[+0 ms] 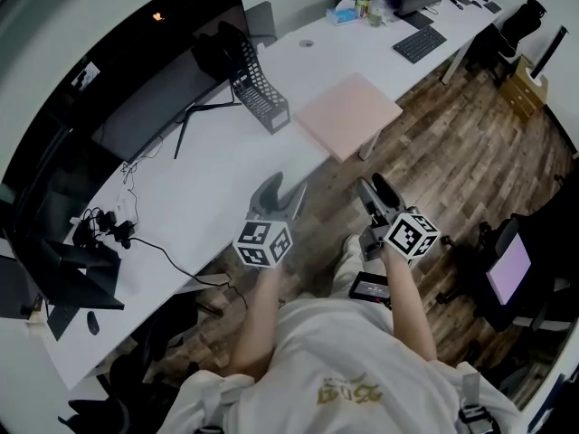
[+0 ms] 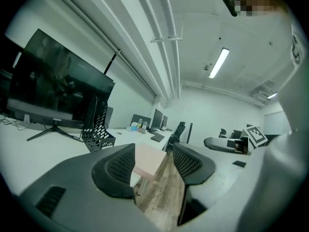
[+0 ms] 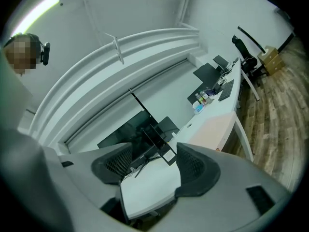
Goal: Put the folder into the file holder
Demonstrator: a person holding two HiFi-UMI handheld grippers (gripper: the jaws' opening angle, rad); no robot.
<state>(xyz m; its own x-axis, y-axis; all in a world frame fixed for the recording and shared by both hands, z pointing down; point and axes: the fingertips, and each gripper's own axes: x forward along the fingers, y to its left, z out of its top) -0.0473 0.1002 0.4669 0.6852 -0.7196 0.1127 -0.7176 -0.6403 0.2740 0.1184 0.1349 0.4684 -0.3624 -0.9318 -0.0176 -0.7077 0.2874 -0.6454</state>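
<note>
**Folder flat at the near table edge; both grippers spread and empty**

Head view: I see the pink folder point(image 1: 348, 114) lying flat on the white table point(image 1: 181, 206). It is at the near edge, and one corner hangs out past that edge over the wooden floor point(image 1: 452, 152). The black mesh file holder point(image 1: 258, 87) stands upright just beside the folder, toward the far edge, with a thin strip of table between them. The monitor point(image 1: 154, 70) stands behind it along the far edge. The left gripper point(image 1: 288, 185) is held in the air at the near edge and the right gripper point(image 1: 374, 186) is off that edge over the floor. Both are well short of the folder and touch nothing.

Left gripper view: The jaws of the left gripper point(image 2: 154, 162) stand apart with nothing held. The folder point(image 2: 150, 159) shows through the gap, some way beyond them, at the table's near edge. The file holder point(image 2: 99, 124) stands further in on the table, below the monitor point(image 2: 53, 91). The right gripper point(image 2: 227, 144) shows alongside.

Right gripper view: The jaws of the right gripper point(image 3: 152, 166) are likewise spread and empty, with only bare table behind the gap. The folder point(image 3: 215, 127) lies beyond, at the near edge. The file holder point(image 3: 161, 141) and monitor point(image 3: 125, 132) sit toward the far edge.
</note>
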